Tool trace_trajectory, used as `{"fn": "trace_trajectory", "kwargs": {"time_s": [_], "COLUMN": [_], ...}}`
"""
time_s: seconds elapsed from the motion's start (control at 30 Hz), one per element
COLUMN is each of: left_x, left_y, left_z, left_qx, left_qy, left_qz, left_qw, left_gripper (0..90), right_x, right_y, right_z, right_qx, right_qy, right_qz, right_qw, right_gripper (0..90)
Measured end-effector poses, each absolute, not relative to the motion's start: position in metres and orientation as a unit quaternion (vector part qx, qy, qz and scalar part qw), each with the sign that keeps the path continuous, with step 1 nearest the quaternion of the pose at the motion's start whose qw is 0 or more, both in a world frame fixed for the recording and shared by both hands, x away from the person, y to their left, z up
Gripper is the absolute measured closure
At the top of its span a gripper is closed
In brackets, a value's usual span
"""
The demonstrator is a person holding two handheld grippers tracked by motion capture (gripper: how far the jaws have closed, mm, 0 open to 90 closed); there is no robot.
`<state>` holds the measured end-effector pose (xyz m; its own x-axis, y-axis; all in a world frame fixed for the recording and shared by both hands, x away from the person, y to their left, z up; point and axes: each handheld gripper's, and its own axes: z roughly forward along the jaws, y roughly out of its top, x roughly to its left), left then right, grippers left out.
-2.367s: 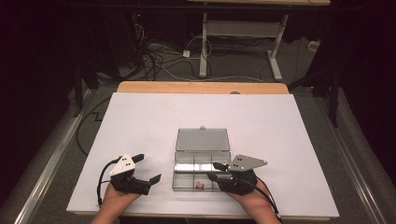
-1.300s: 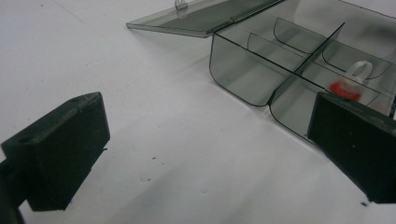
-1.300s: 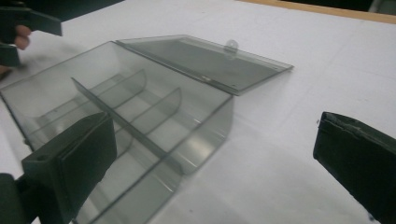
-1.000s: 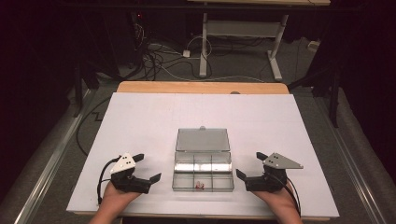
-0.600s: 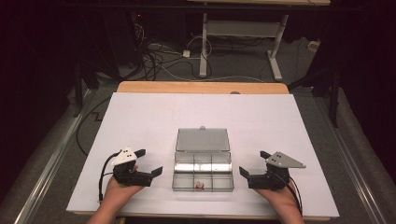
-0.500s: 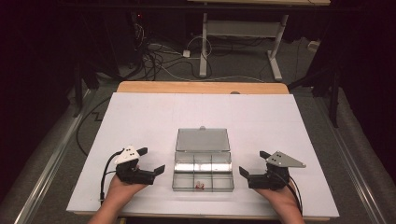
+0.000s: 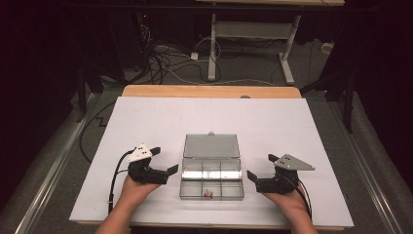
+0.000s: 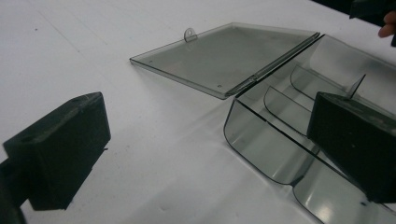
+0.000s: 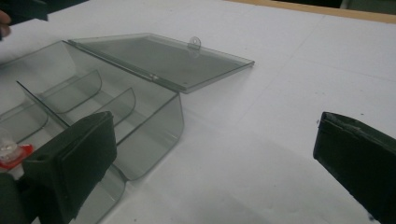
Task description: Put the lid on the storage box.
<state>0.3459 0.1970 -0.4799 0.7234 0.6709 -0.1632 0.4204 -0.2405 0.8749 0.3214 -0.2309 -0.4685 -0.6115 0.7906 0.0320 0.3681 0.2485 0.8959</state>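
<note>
Clear plastic organizer box (image 7: 212, 183) sits near the front middle of the white table (image 7: 146, 122), between my 2 grippers, with its lid (image 7: 211, 145) swung fully back and lying flat on the far side. The high view shows the tray split by dividers into 6 compartments, 3 across and 2 deep. A small red-and-white piece (image 7: 208, 194) lies in the near middle compartment; in the right gripper view it shows as a red and clear bit (image 9: 10, 153) at the left edge, too small and cut off to tell what it is.

My left gripper (image 7: 164, 162) is just left of the box, level with its hinge line, with its jaws pointing right toward the tray. The jaws stand wide apart with nothing between them. In the left gripper view the box's rounded near corner (image 8: 261, 140) sits between the 2 black pads, and one pad overlaps the tray wall in the picture, though I cannot tell if it touches.

My right gripper (image 7: 260, 170) is just right of the box, its jaws pointing left toward the tray. These jaws are spread wide too and hold nothing. In the right gripper view the lid's small tab (image 9: 194, 43) stands up at its far edge.
</note>
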Motion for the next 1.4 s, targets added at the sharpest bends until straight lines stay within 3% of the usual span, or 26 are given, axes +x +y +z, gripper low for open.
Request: {"fn": "trace_trajectory", "kwargs": {"time_s": [0.83, 1.4], "left_x": [0.419, 0.425], "left_y": [0.168, 0.161], "left_z": [-0.480, -0.489], "left_qx": [0.777, 0.771], "left_qy": [0.380, 0.395], "left_qz": [0.082, 0.028], "left_qw": [0.495, 0.500], "left_gripper": [0.0, 0.0], "right_x": [0.384, 0.418], "right_y": [-0.188, -0.178], "right_z": [-0.455, -0.478], "right_qx": [0.395, 0.450], "right_qy": [0.769, 0.771], "right_qz": [0.470, 0.440], "right_qw": [0.180, 0.093], "right_gripper": [2.4, 10.8]}}
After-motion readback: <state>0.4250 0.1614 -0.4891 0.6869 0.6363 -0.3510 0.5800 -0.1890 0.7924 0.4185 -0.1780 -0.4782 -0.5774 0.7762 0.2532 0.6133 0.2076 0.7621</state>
